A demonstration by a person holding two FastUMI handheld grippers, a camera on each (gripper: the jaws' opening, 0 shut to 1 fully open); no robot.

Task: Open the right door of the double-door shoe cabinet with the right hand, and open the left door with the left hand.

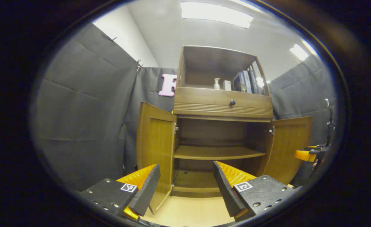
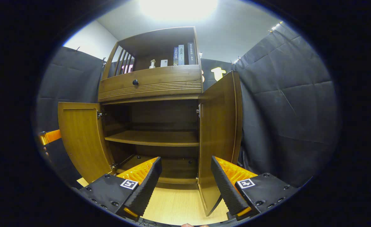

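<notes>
Shoe cabinet (image 1: pixel 223 104) with both doors swung open.
Left tongs (image 1: pixel 185 186) and right tongs (image 2: pixel 185 183) gape wide, empty, each nearest its own door: left door (image 1: pixel 155 145), right door (image 2: pixel 220 132).

Recording booth – black cloth walls (image 1: pixel 84 104), strip lights (image 1: pixel 215 14)

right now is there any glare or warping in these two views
Left gripper view: ceiling lights bright but still shaped, cabinet sharp, its doors bowed by the fisheye. Right gripper view: one ceiling light blown out to a white glare above the cabinet, the right door curved, the lower shelf in shadow.
</notes>
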